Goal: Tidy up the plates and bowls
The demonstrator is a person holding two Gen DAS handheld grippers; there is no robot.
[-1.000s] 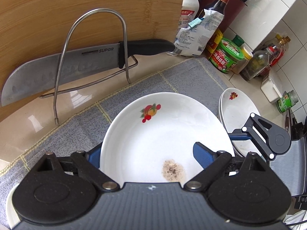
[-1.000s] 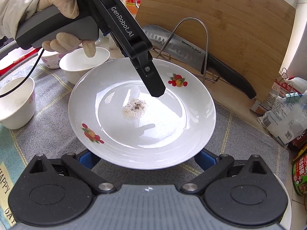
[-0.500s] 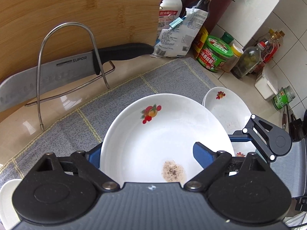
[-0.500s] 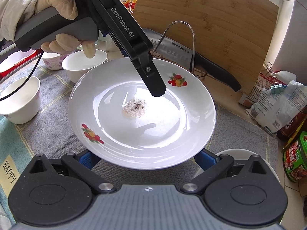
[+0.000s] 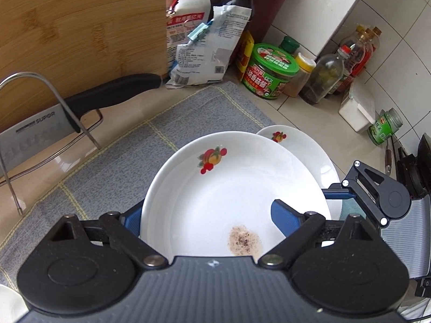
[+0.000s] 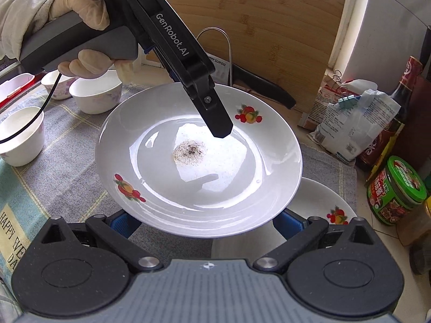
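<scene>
Now the grey cloth (image 5: 204, 123) on the worktop (image 5: 309, 113) is seen under everything. Above it, the dirty plate (image 6: 204, 161) is held up by both claws. The left claw (image 5: 207, 219) is closed on one side of its rim, and the right claw (image 6: 207, 223) is closed on the other. A second plate (image 5: 304, 145) is lying just below. If the held plate is tipped, the small crumbs (image 6: 190, 149) could be spilled, or the plates could be knocked together and chipped.

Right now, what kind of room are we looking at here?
Most likely a home kitchen counter: a cleaver in a wire rack against a bamboo cutting board, sauce bottles and jars by the tiled wall, and plates and bowls on a cloth.
</scene>
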